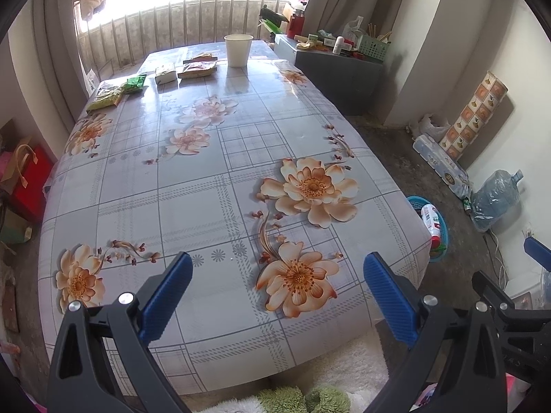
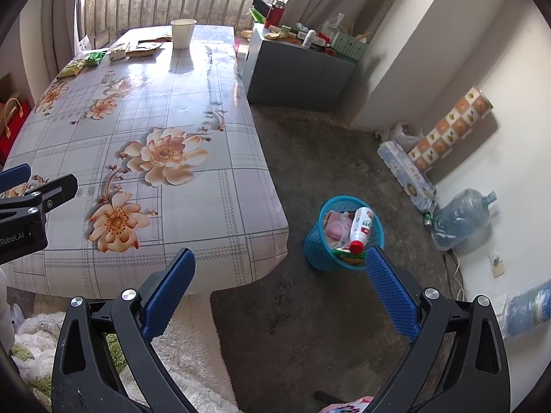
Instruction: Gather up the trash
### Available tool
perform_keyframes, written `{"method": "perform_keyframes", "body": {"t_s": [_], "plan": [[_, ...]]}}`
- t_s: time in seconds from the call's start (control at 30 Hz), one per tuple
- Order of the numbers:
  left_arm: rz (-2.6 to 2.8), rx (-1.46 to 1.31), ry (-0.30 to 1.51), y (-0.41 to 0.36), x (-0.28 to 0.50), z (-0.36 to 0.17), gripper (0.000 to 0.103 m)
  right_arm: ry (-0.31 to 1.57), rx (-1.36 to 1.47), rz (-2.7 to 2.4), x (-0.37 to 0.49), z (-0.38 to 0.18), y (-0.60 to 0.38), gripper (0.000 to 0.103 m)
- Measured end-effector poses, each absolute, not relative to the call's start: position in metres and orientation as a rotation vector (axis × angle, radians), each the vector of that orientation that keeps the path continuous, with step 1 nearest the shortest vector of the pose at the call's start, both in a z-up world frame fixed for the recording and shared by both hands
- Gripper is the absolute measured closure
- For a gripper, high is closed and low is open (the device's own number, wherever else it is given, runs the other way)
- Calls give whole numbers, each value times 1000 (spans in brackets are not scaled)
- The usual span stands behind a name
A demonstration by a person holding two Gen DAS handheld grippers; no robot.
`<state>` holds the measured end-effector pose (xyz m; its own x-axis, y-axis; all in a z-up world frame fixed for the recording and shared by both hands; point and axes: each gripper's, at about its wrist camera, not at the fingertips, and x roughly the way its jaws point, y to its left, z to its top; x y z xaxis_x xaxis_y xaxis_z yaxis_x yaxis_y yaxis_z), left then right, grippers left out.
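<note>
Fingers, left gripper: blue pads spread wide, nothing between them, held over the near edge of the table.
Fingers, right gripper: also spread and empty, held off the table's near right corner, above the bare floor.
Bin: blue basket on the floor just right of the table, already holding a white bottle and wrappers.
Trash left: green packets, a flat yellow-green packet, a small white pack and a tan packet, all at the far end, well apart from both grippers.
Paper cup: upright beside them.
Handling, as a guess: packets light, soft, crinkly and slick on glossy oilcloth; pinch a raised edge or crimped seam. Cup crushes easily, so grip the rim lightly.
</note>
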<state>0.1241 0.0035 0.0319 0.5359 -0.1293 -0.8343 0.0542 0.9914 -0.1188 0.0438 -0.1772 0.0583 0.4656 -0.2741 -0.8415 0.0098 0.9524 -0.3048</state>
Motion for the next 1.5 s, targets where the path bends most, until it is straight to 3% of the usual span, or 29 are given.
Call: {"method": "perform_keyframes", "body": {"t_s": [1.5], "plan": [[-107,-95,1003,10,125,32,6,1070,-278,-168,46,60,-176,8]]}}
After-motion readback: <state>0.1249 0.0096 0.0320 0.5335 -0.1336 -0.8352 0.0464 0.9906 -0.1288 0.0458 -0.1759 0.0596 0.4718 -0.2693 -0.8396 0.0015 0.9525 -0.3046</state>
